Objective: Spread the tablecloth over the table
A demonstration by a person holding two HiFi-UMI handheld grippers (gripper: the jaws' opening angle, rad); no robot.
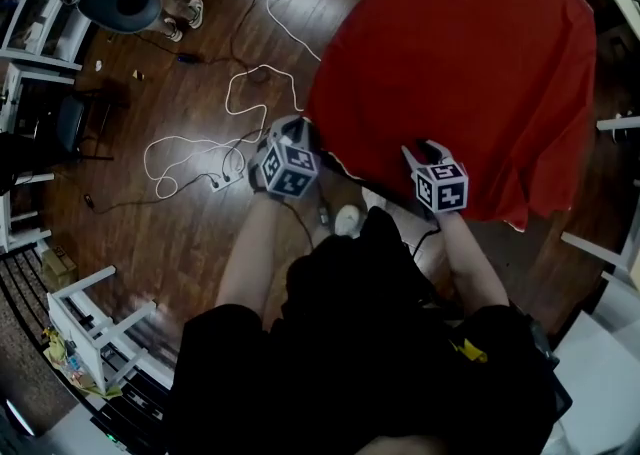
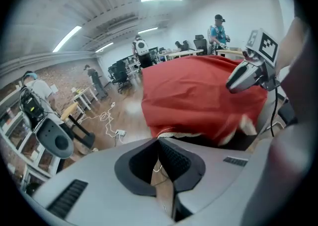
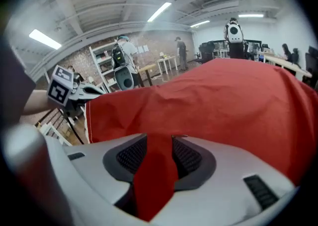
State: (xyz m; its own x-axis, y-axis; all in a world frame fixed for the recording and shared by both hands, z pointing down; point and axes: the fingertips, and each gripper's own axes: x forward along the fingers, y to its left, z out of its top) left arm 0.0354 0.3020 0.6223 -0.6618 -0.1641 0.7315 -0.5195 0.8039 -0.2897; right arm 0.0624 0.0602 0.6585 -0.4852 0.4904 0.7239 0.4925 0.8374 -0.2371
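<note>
Red fabric tablecloth: draped over worktop, covering the top, hems hanging off the sides. Mostly flat, soft wrinkles, near hem slightly bunched. Right tongs half open at near edge, fold of cloth lying slack between jaws; looks like a release with that edge set. Left tongs closed on nothing, off the near-left corner above brown wooden floor. Probably near done.

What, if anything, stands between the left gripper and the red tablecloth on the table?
Nothing visible does. The left gripper, jaws shut and empty, faces the tablecloth's hanging corner with only open air above the wooden floor between them. The right gripper has cloth between its jaws.
</note>
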